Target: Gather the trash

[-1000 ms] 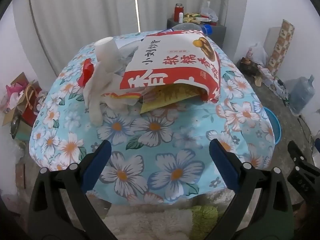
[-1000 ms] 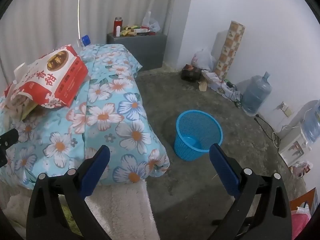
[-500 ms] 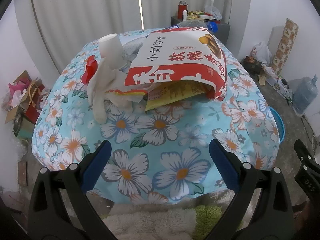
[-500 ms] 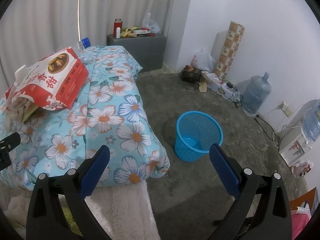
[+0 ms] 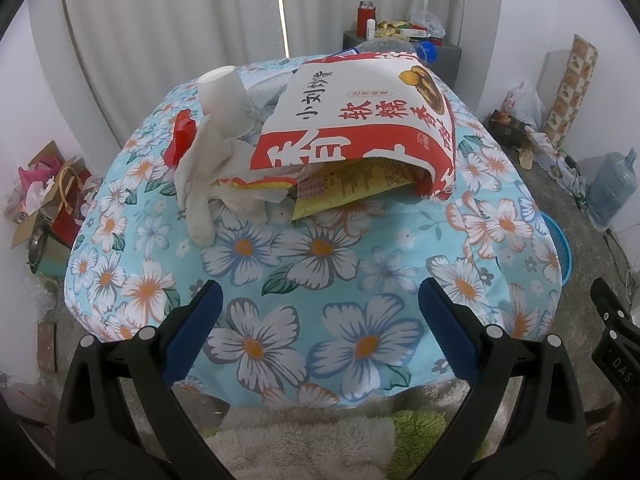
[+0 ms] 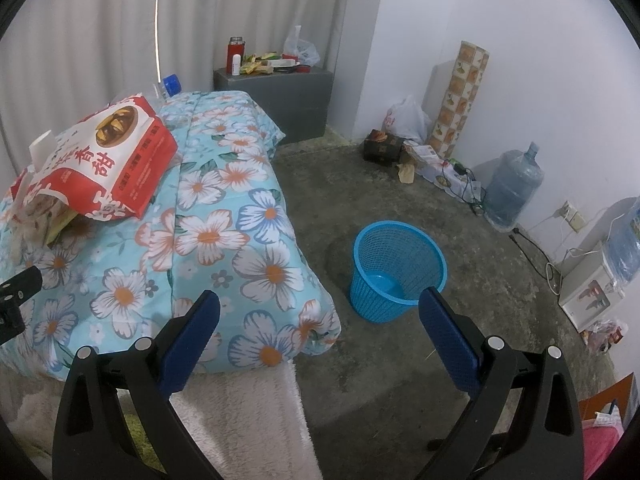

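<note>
A pile of trash lies on the floral bedspread: a large red and white snack bag, a yellow wrapper under it, crumpled white tissue, a white paper cup, a red wrapper and a blue-capped bottle behind. My left gripper is open and empty, in front of the pile. My right gripper is open and empty, above the bed's corner. The snack bag shows at left there. A blue mesh bin stands on the floor.
A grey cabinet with bottles and wrappers stands beyond the bed. A water jug, a patterned roll and bags line the right wall. Boxes and clutter lie left of the bed. A fluffy rug lies below.
The left gripper has moved closer to the trash pile and the view has risen slightly. The right gripper has barely shifted. Both stay open.
</note>
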A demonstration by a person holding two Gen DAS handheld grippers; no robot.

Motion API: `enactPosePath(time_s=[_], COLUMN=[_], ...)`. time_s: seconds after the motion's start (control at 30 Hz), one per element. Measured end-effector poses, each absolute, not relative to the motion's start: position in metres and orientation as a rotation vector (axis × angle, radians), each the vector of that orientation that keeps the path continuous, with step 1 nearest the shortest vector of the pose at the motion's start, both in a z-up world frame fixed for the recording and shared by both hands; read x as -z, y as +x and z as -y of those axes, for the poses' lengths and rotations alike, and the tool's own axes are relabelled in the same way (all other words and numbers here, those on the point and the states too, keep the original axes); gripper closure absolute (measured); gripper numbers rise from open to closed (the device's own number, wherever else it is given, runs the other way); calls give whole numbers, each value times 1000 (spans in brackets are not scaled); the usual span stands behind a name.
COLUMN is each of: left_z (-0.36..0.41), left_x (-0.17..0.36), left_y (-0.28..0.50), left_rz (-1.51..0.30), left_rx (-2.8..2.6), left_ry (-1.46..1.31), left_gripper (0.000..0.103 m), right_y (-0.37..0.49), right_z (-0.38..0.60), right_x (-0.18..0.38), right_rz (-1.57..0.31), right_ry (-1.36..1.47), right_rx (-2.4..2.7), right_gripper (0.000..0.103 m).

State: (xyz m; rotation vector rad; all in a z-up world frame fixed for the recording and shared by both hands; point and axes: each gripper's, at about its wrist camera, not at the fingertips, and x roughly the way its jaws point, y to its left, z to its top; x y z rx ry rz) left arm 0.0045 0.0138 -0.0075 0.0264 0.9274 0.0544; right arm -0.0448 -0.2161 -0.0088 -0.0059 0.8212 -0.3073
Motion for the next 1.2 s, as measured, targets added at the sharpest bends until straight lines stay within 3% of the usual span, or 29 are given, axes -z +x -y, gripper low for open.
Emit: enactPosePath(time_s=[1.2], left_z=[-17], left_x=[5], left_y=[5], left_rz=[-929], left_rx=[-64], left_ry=[41], left_gripper=[9], right_y=[-44], right_z=[214], right_x=[8], right_rz=[-821], right_ry=[-2], right_rx=[303], right_gripper=[6])
